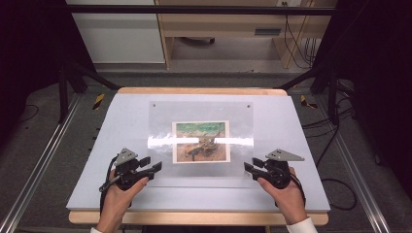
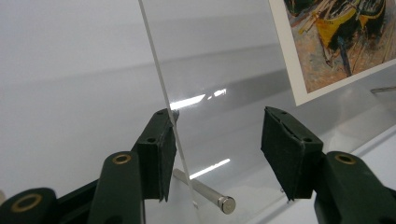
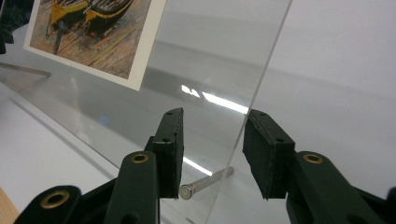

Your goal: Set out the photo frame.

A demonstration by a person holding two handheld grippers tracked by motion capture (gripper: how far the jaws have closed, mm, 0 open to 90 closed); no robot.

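Note:
A clear acrylic sheet (image 1: pixel 160 116) lies on the pale board, with a boat picture (image 1: pixel 200 141) under its middle. My left gripper (image 1: pixel 153 166) is at the sheet's near left corner. In the left gripper view its jaws (image 2: pixel 219 116) stand open astride the sheet's edge (image 2: pixel 161 84), which runs close along the left pad (image 2: pixel 156 149); the other pad is well clear. At the near right corner is my right gripper (image 1: pixel 248 167), also open (image 3: pixel 214 115) astride the sheet's edge (image 3: pixel 261 79), which passes nearer its right pad (image 3: pixel 264 154). A short metal pin (image 2: pixel 205 193) (image 3: pixel 205 183) lies by each corner.
The pale board (image 1: pixel 97 160) rests on a wooden table (image 1: pixel 194 218) with black frame rails on both sides. Cables (image 1: pixel 335 189) lie on the floor at the right. A bright strip of light reflects across the sheet (image 1: pixel 165 141).

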